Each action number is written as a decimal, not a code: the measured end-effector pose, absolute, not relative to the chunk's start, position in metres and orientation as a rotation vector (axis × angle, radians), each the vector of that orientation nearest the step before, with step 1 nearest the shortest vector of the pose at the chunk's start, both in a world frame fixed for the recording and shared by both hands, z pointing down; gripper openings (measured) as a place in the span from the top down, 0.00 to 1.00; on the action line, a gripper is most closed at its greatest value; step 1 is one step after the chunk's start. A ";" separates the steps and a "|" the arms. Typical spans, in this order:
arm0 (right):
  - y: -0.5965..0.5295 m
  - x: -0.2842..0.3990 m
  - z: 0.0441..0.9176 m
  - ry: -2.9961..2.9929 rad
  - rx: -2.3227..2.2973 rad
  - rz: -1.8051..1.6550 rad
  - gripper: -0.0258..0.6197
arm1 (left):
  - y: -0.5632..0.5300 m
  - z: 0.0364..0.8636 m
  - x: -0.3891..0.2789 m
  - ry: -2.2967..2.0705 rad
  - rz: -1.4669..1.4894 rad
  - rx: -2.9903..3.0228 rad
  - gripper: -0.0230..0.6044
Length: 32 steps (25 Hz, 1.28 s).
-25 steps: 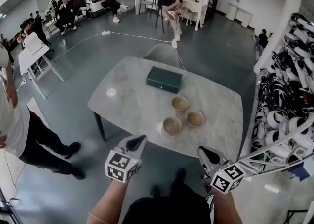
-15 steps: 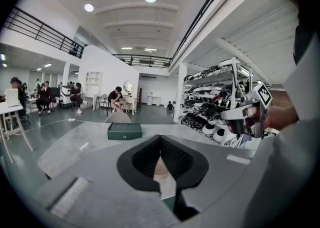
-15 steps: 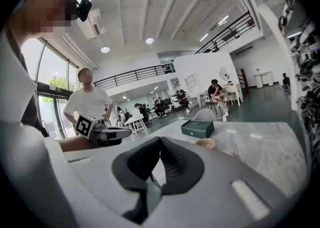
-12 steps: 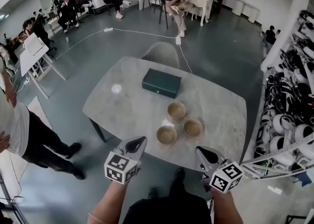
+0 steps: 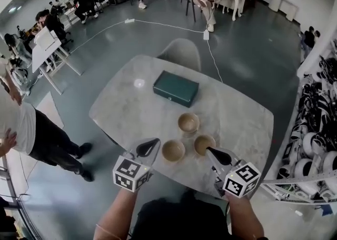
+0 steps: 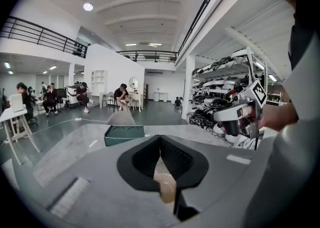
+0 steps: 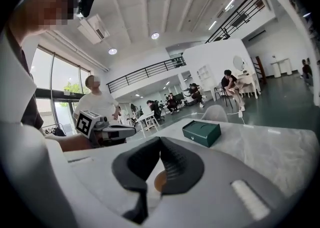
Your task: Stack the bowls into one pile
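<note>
Tan and unstacked, the far bowl (image 5: 188, 122), near-left bowl (image 5: 173, 150) and near-right bowl (image 5: 204, 144) sit apart by the marble table's (image 5: 131, 112) near edge, with the left gripper (image 5: 152, 143) and right gripper (image 5: 211, 151) both closed and empty just short of them, so this is likely the approach and the jaws must spread before taking a rim.

Here they come: the left gripper (image 5: 155, 142) and right gripper (image 5: 209, 150) have left the floor at the bottom of the frame, and their tips now sit over the near edge of the table (image 5: 121, 112). The bowls have slid down the frame to meet them. The nearest bowl (image 5: 173, 150) is now just beside the left tips, the right-hand bowl (image 5: 204, 144) right at the right ones.
</note>
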State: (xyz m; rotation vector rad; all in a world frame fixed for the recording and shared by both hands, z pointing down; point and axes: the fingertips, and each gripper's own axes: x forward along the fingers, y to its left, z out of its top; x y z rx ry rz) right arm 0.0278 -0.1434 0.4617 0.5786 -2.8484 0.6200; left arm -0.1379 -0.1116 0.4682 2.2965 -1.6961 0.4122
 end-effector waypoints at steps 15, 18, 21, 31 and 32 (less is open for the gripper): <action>-0.154 -0.009 0.454 -2.792 0.567 0.633 0.96 | -0.107 0.512 -0.155 -1.532 0.538 2.320 0.92; -0.151 -0.008 0.467 -2.749 0.592 0.648 0.96 | -0.105 0.537 -0.149 -1.441 0.604 2.356 0.73; -0.146 -0.007 0.482 -2.715 0.602 0.674 0.96 | -0.101 0.559 -0.139 -1.356 0.670 2.393 0.70; -0.138 -0.012 0.519 -2.656 0.576 0.747 0.96 | -0.086 0.625 -0.114 -1.124 0.880 2.412 0.66; -0.137 -0.012 0.520 -2.656 0.570 0.750 0.96 | -0.085 0.630 -0.111 -1.102 0.908 2.414 0.66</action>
